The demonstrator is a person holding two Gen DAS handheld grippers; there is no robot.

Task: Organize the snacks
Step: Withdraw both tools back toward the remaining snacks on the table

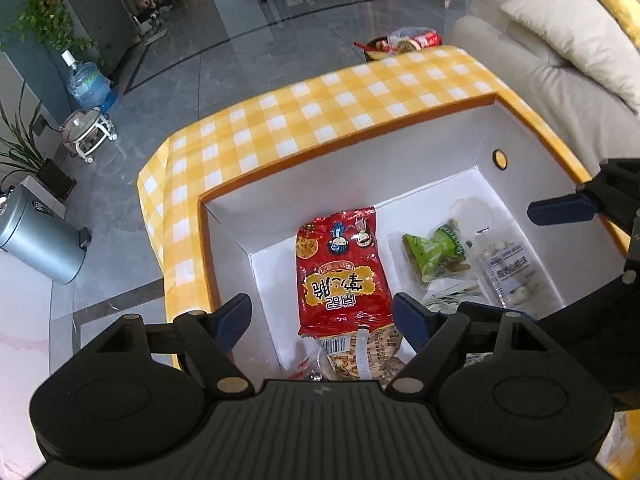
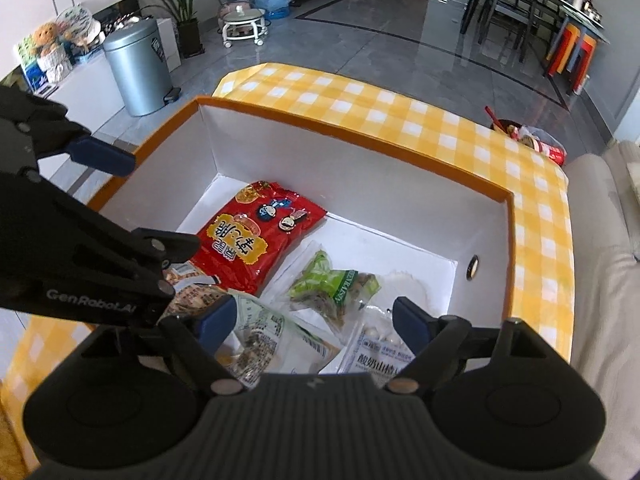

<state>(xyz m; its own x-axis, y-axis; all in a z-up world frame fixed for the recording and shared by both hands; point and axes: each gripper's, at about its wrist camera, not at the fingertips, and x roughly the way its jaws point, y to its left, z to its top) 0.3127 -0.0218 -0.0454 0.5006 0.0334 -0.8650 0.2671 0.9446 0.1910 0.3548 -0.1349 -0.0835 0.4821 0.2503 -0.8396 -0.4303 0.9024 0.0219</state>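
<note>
An orange-rimmed white box (image 1: 348,148) (image 2: 360,168) stands on a yellow checked tablecloth (image 1: 320,108) (image 2: 400,116). Inside lie a red snack bag (image 1: 342,276) (image 2: 252,236), a green snack packet (image 1: 436,250) (image 2: 336,284), a clear packet of white balls (image 1: 504,268) (image 2: 380,344) and a beige snack bag (image 1: 364,352) (image 2: 260,332). My left gripper (image 1: 322,320) is open above the box, over the red bag's near end, holding nothing. My right gripper (image 2: 310,320) is open above the box's near side, empty. Each gripper shows in the other's view, the right one (image 1: 560,210) and the left one (image 2: 100,156).
A beige sofa (image 1: 560,60) with cushions stands right of the table. A bowl with snack wrappers (image 1: 400,42) (image 2: 532,138) sits beyond the table's far corner. On the floor are a grey bin (image 2: 138,72), a water jug (image 1: 88,84) and a small stool (image 2: 244,26).
</note>
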